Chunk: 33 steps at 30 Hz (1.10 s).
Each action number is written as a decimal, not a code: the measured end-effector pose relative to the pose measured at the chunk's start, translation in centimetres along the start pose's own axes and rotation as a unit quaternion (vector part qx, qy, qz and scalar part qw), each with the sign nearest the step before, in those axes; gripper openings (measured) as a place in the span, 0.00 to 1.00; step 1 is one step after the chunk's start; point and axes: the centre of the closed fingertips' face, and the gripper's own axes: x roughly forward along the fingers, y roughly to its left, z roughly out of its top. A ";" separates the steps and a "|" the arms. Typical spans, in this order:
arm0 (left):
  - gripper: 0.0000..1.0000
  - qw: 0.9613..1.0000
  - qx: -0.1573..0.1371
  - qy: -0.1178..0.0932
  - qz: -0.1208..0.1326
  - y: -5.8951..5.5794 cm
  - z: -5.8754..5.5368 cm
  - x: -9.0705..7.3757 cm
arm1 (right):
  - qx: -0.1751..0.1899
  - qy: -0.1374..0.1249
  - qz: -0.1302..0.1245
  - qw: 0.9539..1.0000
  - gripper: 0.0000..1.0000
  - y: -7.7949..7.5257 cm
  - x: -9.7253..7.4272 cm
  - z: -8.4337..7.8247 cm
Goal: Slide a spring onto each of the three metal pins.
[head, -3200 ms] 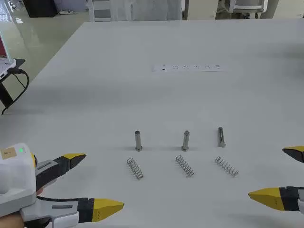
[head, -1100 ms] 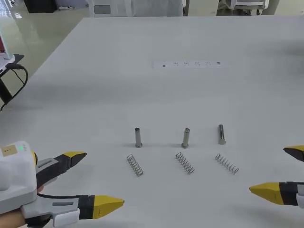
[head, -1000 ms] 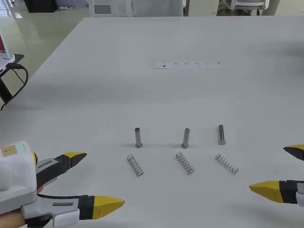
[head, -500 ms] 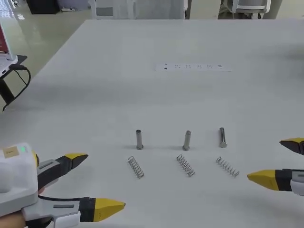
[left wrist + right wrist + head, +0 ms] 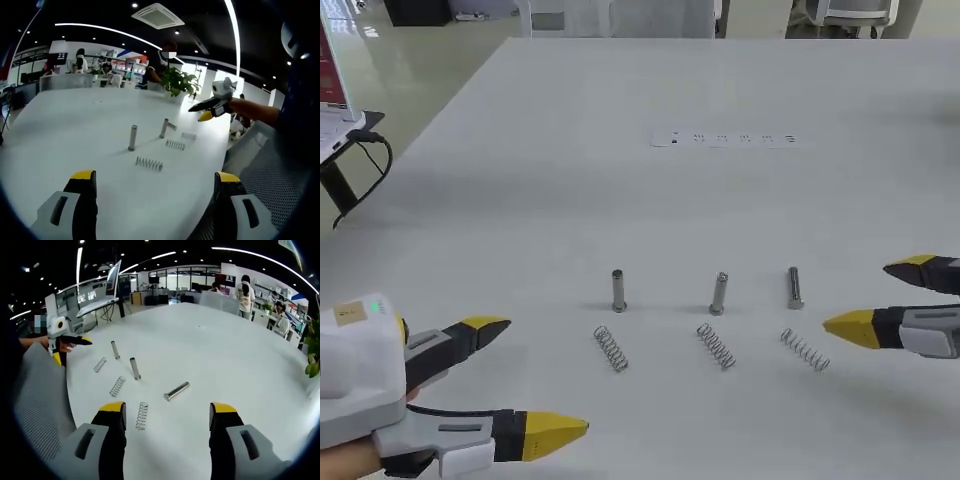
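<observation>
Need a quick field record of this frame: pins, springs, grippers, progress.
table: white, outlet strip at the far side
left pin: upright
middle pin: upright
right pin: lying on its side
left spring, middle spring, right spring: flat on the table
left gripper: open, empty
right gripper: open, empty, close to right spring
progress: no spring on any pin

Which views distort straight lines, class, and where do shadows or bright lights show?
Head view: table edges straight, light even, faint shadows by the pins. Left gripper view: fisheye curves the ceiling light strips. Right gripper view: table rim bows, ceiling lights glare.
</observation>
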 end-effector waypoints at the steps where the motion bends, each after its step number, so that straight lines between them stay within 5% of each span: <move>1: 0.95 1.000 0.000 -0.001 0.000 0.0 0.0 0.0 | -0.001 0.004 -0.001 1.000 0.65 -0.1 0.3 0.1; 15: 0.94 1.000 0.000 0.001 -0.001 -0.1 0.0 0.1 | 0.009 0.032 -0.001 0.999 0.53 -1.0 2.9 1.3; 33: 0.93 1.000 0.001 0.005 -0.005 -0.2 -0.2 0.4 | 0.076 0.081 -0.020 0.994 0.40 -2.4 6.4 0.9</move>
